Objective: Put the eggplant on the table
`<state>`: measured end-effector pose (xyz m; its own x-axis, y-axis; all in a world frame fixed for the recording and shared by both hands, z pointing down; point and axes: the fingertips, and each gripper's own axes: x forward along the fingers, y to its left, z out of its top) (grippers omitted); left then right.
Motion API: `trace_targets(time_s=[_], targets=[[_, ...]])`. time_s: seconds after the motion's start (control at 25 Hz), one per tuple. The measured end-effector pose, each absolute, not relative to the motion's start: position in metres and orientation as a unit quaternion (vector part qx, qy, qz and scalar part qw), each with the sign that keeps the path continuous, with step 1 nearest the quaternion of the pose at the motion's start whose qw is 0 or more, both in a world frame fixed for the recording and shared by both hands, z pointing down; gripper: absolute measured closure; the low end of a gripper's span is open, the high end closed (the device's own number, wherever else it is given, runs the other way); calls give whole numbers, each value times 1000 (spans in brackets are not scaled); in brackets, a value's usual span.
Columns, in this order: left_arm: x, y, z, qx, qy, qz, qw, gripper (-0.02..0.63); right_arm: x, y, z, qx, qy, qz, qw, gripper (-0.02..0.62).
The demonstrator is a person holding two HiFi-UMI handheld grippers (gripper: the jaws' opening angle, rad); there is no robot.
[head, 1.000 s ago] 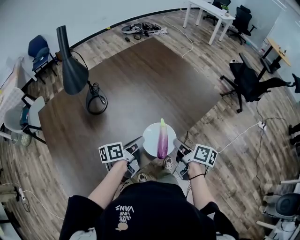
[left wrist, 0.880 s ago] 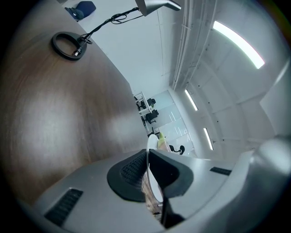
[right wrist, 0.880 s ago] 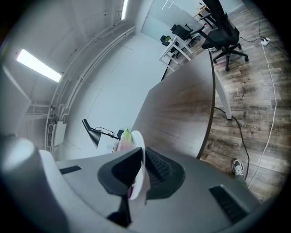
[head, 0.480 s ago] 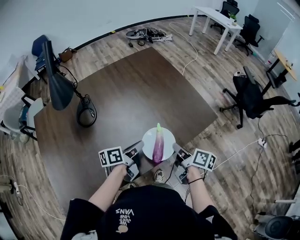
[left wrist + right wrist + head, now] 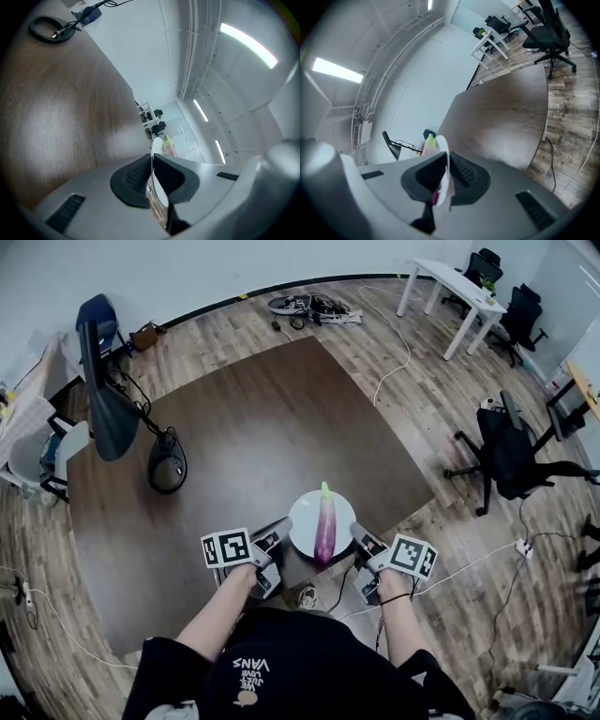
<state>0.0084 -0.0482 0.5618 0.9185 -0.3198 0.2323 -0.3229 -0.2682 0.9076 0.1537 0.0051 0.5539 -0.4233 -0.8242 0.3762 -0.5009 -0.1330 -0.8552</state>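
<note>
Eggplant [image 5: 324,521] lies on plate [image 5: 302,510] clamped by left gripper [image 5: 277,533] and right gripper [image 5: 361,539].

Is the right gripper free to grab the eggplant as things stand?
Probably not: the right gripper is shut on the plate, as is the left gripper, and the eggplant lies on that plate; letting go would likely tip it.

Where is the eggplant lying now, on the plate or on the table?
On the plate, not the table. The eggplant lies lengthwise across the plate, and the left tongs and right tongs each clamp its rim.
</note>
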Motion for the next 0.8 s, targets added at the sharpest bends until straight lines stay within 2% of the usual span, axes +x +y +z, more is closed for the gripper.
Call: trace_targets(time_s=[0.8], targets=[[-35, -79, 568, 791, -196, 5, 580, 580, 111, -22, 568, -527, 621, -554, 174, 557]])
